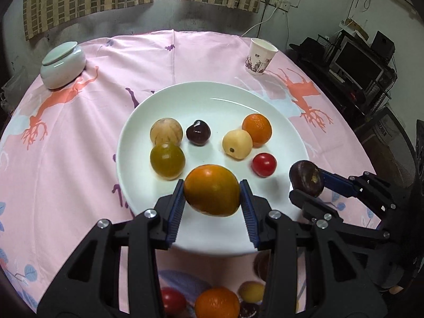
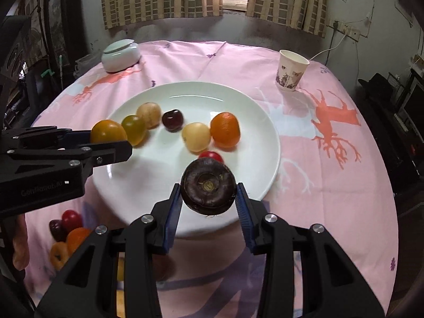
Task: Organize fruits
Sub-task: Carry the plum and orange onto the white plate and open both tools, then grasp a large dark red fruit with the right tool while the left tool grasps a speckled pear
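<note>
Orange-yellow glossy fruit point(image 1: 212, 189) gripped in left tongs point(image 1: 212, 198), dark purple round fruit point(image 2: 208, 186) clamped in right tongs point(image 2: 209, 196)

One white plate point(image 1: 212, 92) carries six fruits; each of two tools grips one more; one paper cup point(image 1: 259, 55), one lidded jar point(image 1: 63, 65).

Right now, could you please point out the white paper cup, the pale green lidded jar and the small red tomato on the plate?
white paper cup point(image 2: 290, 73): right wrist view, side wall.
pale green lidded jar point(image 1: 63, 65): left wrist view, body.
small red tomato point(image 1: 264, 164): left wrist view, top.
</note>
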A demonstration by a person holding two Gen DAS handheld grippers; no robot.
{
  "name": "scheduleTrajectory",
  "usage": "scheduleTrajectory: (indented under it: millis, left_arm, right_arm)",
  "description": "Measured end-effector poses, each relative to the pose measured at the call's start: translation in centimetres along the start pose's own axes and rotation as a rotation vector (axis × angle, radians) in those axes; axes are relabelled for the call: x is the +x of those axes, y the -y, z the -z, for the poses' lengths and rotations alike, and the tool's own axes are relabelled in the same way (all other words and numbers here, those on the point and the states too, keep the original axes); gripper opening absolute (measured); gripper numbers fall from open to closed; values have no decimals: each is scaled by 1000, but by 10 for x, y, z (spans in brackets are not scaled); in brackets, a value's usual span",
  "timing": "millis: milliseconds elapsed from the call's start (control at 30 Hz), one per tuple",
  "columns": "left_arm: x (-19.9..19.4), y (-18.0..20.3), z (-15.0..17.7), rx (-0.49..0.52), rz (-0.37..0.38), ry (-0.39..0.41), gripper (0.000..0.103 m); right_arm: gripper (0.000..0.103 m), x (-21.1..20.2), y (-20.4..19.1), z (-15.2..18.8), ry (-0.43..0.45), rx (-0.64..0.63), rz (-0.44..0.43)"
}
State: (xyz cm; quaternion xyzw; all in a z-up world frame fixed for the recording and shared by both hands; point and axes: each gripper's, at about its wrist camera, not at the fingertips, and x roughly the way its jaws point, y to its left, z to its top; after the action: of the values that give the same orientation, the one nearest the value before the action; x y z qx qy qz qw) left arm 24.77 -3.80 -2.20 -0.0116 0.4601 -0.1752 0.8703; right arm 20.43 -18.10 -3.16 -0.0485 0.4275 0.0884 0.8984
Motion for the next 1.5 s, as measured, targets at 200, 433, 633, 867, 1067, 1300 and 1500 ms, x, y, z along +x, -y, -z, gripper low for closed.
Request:
scheduleTrajectory:
  millis: [200,433,633,867,1067,1300,1500]
  left_arm:
    - [38,2,-10,-7,3,-54,42]
    - [49,2,-16,-2,6,-53,42]
    - [57,2,-17,-9,11,-63,42]
    - [57,1,-19,-21,25,-58,43]
    - [38,-8,-21,-50,30,-3,68]
    - [-33,-10,-7,-40,-20,133,98]
    - [-83,-23,41,-44,-76,180,101]
  right_arm:
    - [41,25,20,-15,-17,32,8]
    - [41,37,26,-18,-16,55,-15]
    - [41,39,30,-21,-11,68,-20]
    - [61,40,37,-24,3,100,-31]
    - [65,31,41,-22,55,126,-44]
    - [66,15,29,-10,78,70,-36]
    - [66,-34,12,13,131,54,-52]
